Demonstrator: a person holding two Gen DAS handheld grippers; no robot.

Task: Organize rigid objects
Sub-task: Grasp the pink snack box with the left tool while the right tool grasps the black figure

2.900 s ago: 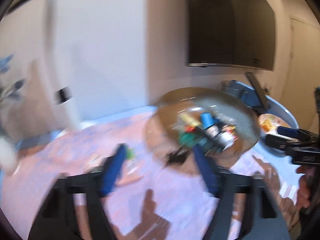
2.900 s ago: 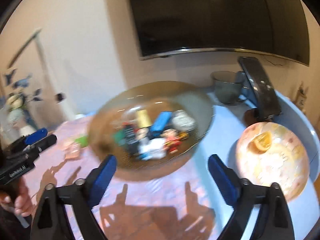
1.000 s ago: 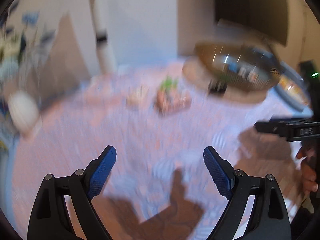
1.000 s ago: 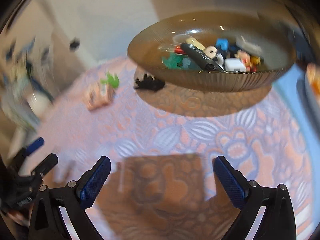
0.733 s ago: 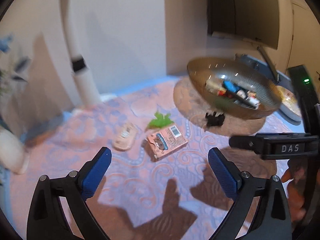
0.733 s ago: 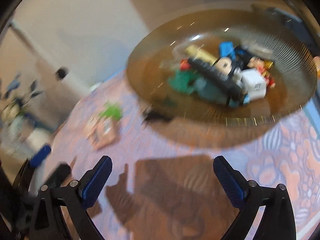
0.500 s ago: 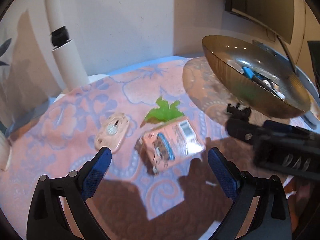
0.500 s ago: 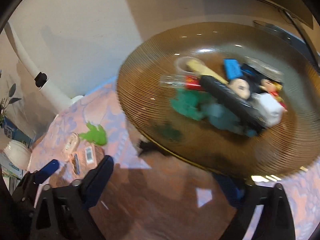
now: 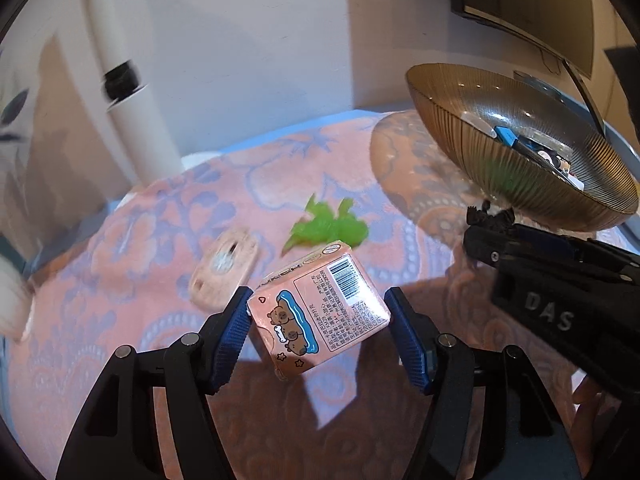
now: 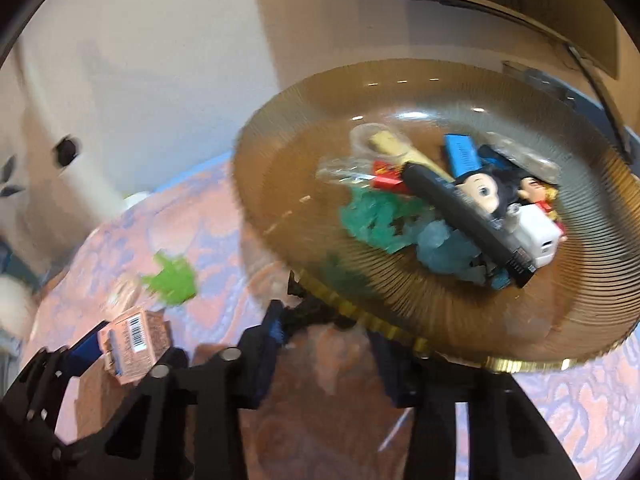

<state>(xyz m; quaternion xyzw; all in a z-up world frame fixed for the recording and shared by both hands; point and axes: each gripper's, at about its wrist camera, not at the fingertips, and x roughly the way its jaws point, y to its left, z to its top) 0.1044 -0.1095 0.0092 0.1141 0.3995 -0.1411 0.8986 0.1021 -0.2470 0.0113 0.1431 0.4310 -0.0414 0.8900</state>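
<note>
A pink-and-lilac patterned cloth (image 9: 132,256) covers the table, against a plain white wall (image 9: 248,40). The left gripper (image 9: 318,334) clamps a small pink box (image 9: 320,316), lifted and tilted above the cloth. A green toy (image 9: 328,228) lies just behind it. The right gripper (image 10: 328,340) reaches under the amber glass bowl (image 10: 280,184) of toys toward a small black toy (image 9: 490,216); its grip cannot be told.
</note>
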